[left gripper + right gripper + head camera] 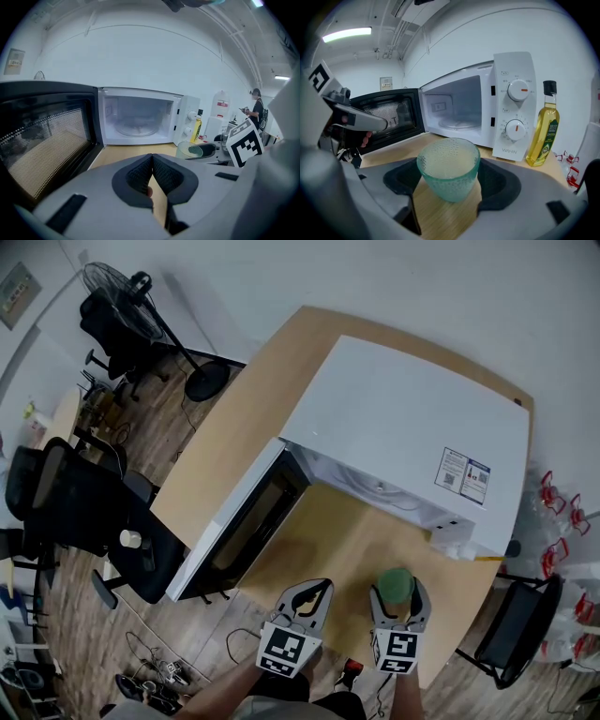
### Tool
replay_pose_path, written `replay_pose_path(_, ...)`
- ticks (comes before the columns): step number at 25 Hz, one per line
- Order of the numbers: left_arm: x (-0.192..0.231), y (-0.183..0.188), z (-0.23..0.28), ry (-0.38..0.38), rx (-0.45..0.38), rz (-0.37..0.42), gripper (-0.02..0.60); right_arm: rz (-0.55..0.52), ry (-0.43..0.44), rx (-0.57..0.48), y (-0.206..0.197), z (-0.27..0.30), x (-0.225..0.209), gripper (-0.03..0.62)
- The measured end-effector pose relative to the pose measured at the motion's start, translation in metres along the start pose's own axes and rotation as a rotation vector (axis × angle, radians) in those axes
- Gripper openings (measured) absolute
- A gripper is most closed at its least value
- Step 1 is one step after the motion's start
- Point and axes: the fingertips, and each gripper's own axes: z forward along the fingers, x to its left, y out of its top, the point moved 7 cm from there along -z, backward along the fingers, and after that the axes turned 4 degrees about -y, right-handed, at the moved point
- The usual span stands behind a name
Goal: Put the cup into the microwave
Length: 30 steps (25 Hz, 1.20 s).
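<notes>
1. The right claw point(397, 594) is clenched round the green glass cup point(448, 166), which it holds upright at the near edge of the desk point(347, 540).
2. The left claw point(152, 171) is pinched together on nothing, just beside the right one.
3. The microwave point(511, 108) stands ahead, its door point(246, 521) swung wide to the left and its cavity facing the cup.
4. A yellow oil bottle point(543, 126) stands just right of the microwave's dials.
</notes>
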Motion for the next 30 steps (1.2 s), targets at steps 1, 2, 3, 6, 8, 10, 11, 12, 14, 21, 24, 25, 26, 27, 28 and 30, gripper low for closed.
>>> replay_pose_path(1, 0.000, 0.000, 0.000, 0.000, -0.001, 0.001, 0.021, 0.001, 0.001, -0.001, 0.000, 0.000, 0.000, 0.368)
replay_pose_path(2, 0.001, 0.001, 0.000, 0.001, -0.003, 0.002, 0.021, 0.004, 0.003, -0.001, 0.001, 0.000, 0.000, 0.368)
replay_pose_path(3, 0.001, 0.002, 0.000, 0.002, -0.006, 0.002, 0.021, 0.008, 0.005, -0.001, 0.001, 0.000, 0.000, 0.368)
replay_pose_path(6, 0.002, 0.005, -0.001, 0.004, -0.016, 0.001, 0.021, 0.014, 0.011, -0.004, 0.005, -0.004, 0.002, 0.367)
replay_pose_path(8, 0.002, 0.008, -0.003, 0.005, -0.023, 0.001, 0.021, 0.010, 0.013, -0.009, 0.009, -0.008, 0.003, 0.367)
replay_pose_path(10, 0.002, 0.012, -0.005, 0.005, -0.034, 0.001, 0.021, 0.003, 0.015, -0.018, 0.016, -0.012, 0.005, 0.367)
replay_pose_path(11, 0.003, 0.015, -0.006, 0.005, -0.041, 0.002, 0.021, -0.001, 0.017, -0.023, 0.020, -0.014, 0.006, 0.368)
replay_pose_path(12, 0.003, 0.018, -0.008, 0.004, -0.049, 0.003, 0.021, -0.005, 0.018, -0.028, 0.024, -0.016, 0.007, 0.367)
replay_pose_path(14, 0.004, 0.024, -0.011, 0.003, -0.064, 0.006, 0.021, -0.011, 0.018, -0.037, 0.032, -0.020, 0.009, 0.367)
replay_pose_path(21, 0.013, 0.049, -0.020, 0.005, -0.112, 0.021, 0.021, -0.026, 0.010, -0.078, 0.063, -0.029, 0.016, 0.367)
replay_pose_path(24, 0.017, 0.059, -0.022, 0.004, -0.131, 0.026, 0.021, -0.032, 0.006, -0.099, 0.076, -0.029, 0.019, 0.368)
replay_pose_path(25, 0.019, 0.062, -0.022, 0.004, -0.138, 0.030, 0.021, -0.033, 0.005, -0.108, 0.081, -0.029, 0.019, 0.368)
replay_pose_path(26, 0.020, 0.065, -0.022, 0.004, -0.143, 0.034, 0.021, -0.034, 0.004, -0.116, 0.085, -0.029, 0.020, 0.368)
replay_pose_path(27, 0.022, 0.067, -0.022, 0.004, -0.148, 0.038, 0.021, -0.034, 0.003, -0.124, 0.090, -0.028, 0.021, 0.368)
replay_pose_path(28, 0.024, 0.070, -0.023, 0.005, -0.152, 0.039, 0.021, -0.033, 0.002, -0.130, 0.094, -0.028, 0.022, 0.368)
replay_pose_path(30, 0.029, 0.074, -0.023, 0.009, -0.159, 0.040, 0.021, -0.032, 0.000, -0.139, 0.101, -0.024, 0.023, 0.368)
